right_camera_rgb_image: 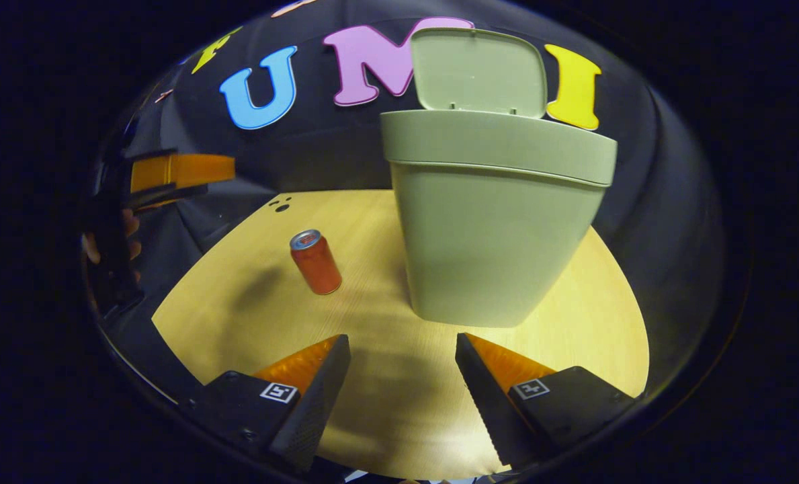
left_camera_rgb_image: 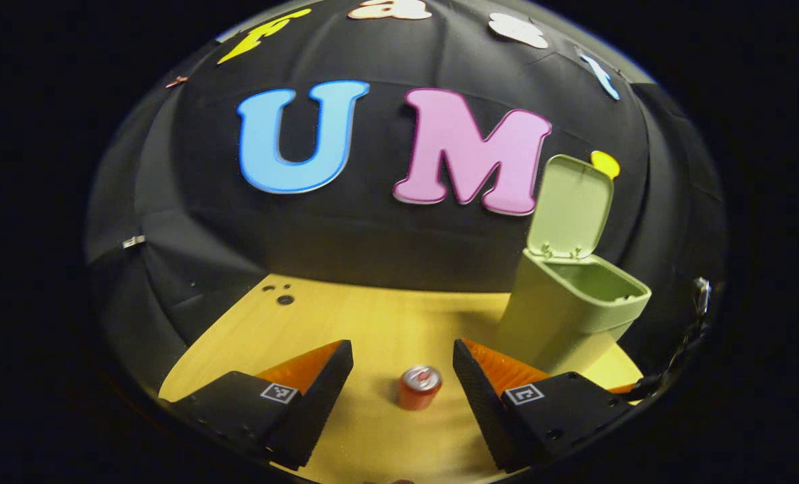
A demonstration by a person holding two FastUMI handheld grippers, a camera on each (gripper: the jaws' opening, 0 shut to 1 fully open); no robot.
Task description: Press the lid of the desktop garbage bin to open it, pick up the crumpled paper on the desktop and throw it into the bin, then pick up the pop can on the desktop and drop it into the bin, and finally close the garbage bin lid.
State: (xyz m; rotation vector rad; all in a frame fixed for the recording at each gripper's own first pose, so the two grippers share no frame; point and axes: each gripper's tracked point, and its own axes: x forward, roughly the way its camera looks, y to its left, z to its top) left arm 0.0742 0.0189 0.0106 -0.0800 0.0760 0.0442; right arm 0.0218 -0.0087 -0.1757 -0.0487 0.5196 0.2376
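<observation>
Left gripper view: we see our left claw (left_camera_rgb_image: 402,366) spread wide, holding nothing, both fingers low over the wooden counter (left_camera_rgb_image: 345,323). The pop can (left_camera_rgb_image: 420,388) stands upright on the counter in the gap between the fingers, touching neither; it sits near 6 o'clock in this view, and we look down on its silver top. The garbage bin (left_camera_rgb_image: 567,316), pale green, stands at about 3 o'clock, just beyond the right-hand finger. Its lid (left_camera_rgb_image: 570,205) is swung up and back on its hinge, so the mouth is open. We cannot see down to the bottom of the bin from here.

Right gripper view: our right claw (right_camera_rgb_image: 402,359) is also wide apart and empty, fingers above bare counter (right_camera_rgb_image: 238,296). The bin (right_camera_rgb_image: 493,222) rises straight ahead at 12 to 1 o'clock, close to the fingertips but apart from them, with the raised lid (right_camera_rgb_image: 480,70) standing behind its rim. The can (right_camera_rgb_image: 315,261) stands at about 10 o'clock, to the left of the bin and apart from it. At 9 o'clock, at the view's edge, the other claw (right_camera_rgb_image: 171,175) shows, with what may be the holding hand (right_camera_rgb_image: 110,245) below it; the picture is dark there.
</observation>
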